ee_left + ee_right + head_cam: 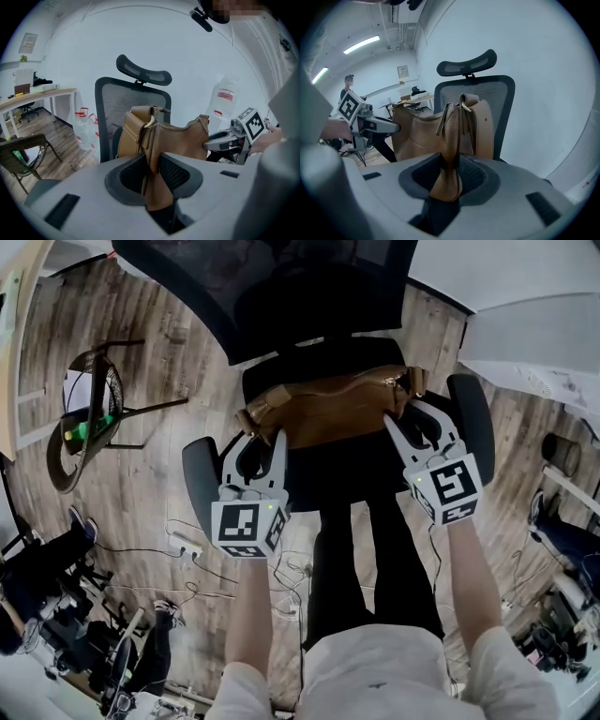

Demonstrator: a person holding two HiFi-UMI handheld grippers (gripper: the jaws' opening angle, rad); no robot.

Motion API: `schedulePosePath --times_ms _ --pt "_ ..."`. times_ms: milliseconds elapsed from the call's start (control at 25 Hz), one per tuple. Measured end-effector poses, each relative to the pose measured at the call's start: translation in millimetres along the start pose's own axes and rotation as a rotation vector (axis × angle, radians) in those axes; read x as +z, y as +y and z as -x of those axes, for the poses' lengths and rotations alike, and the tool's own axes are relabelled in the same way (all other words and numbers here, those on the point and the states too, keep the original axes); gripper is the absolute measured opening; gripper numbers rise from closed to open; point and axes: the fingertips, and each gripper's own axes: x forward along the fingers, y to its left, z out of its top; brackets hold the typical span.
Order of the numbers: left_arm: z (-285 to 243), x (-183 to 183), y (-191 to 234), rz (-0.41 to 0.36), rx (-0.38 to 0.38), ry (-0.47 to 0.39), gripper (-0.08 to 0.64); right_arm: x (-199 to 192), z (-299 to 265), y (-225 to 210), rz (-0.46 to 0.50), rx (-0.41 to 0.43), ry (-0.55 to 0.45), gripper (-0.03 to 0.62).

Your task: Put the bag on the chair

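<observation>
While pinched at opposite ends by left gripper (262, 439) and right gripper (408, 416): brown handbag (328, 409), long axis crosswise over office chair (328, 474) seat, toward its back edge.

Black mesh office chair (337, 470): backrest (281, 277) blocks rear, black padded left armrest (199, 476) and right armrest (474, 418) box the sides; front open.
</observation>
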Motion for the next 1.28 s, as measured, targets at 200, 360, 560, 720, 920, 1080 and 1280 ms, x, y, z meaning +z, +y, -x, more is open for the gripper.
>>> schedulePosePath --times_ms 200,360,560,720,920,1080,1280 --pt "-17.7 -9.0 7.3 -0.013 0.001 0.0 0.091 -11.9 -16.3 -7.0 -0.012 0.001 0.005 0.123" --pt "-26.4 -15.7 14.1 -0.009 0.009 0.004 0.091 -14.5 -27.3 -9.5 -0.005 0.001 0.005 0.121" --pt "-38.9 -21.2 22.0 -0.019 0.027 0.022 0.091 -17.0 -43.4 -15.9 0.018 -0.001 0.024 0.121" --pt "-52.1 -25.8 30.3 -0.024 0.037 0.024 0.09 -17.3 -56.9 -20.9 0.025 0.004 0.035 0.121" --pt "-68.2 -28.5 40.0 -0.042 0.044 0.02 0.09 -20.6 -74.5 -28.9 0.022 0.002 0.037 0.12" --pt "-83.3 -30.7 46.5 -0.064 0.047 0.03 0.091 -25.2 -89.3 -36.6 0.017 -0.013 0.044 0.12" --pt "-99.3 -34.9 55.9 -0.093 0.06 0.03 0.091 -29.4 -107.8 -44.3 0.023 -0.021 0.053 0.121"
